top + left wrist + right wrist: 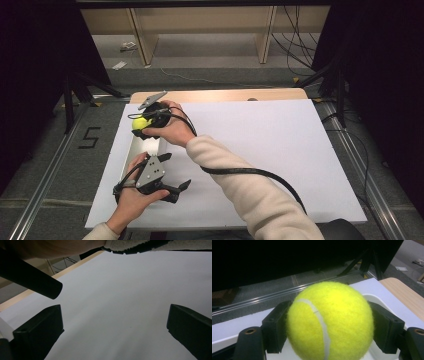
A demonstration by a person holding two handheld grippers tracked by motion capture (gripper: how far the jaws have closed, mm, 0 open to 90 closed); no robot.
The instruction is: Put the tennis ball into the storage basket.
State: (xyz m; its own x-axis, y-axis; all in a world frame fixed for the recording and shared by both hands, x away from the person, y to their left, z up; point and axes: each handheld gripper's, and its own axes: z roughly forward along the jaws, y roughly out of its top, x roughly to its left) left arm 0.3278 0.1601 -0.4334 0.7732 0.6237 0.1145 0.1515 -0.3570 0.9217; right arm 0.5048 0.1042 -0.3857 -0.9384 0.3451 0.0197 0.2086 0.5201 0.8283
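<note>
A white sheet [260, 150] covers nearly the whole table [220, 95], leaving a strip of pale wood bare along the far edge. Near the sheet's left edge lies a shallow white tray [134, 155], long and narrow, running from near to far.

The right gripper [137, 123] is held over the far end of that tray, close to the far-left corner of the sheet, with the person's cream sleeve [250, 190] reaching diagonally across from the near edge. Its jaws are clamped on a yellow tennis ball [140, 122]; in the right gripper view the ball [329, 322] sits squarely between the two black pads [275, 330], touching both, with the white tray rim just behind it. Whether the ball rests on the tray or hangs above it is hard to judge from these angles.

The left gripper [175, 192] is held low near the sheet's near-left corner, beside the tray's near end, pointing right. Its jaws stand wide apart with nothing between them, and the left gripper view shows bare white sheet [120, 305] past them.

Around the table the floor is grey carpet [45, 165], with a taped "5" [89, 137] to the left, metal rails along both sides, black curtains at left and right, wooden shelving at the back and loose cables by it.
</note>
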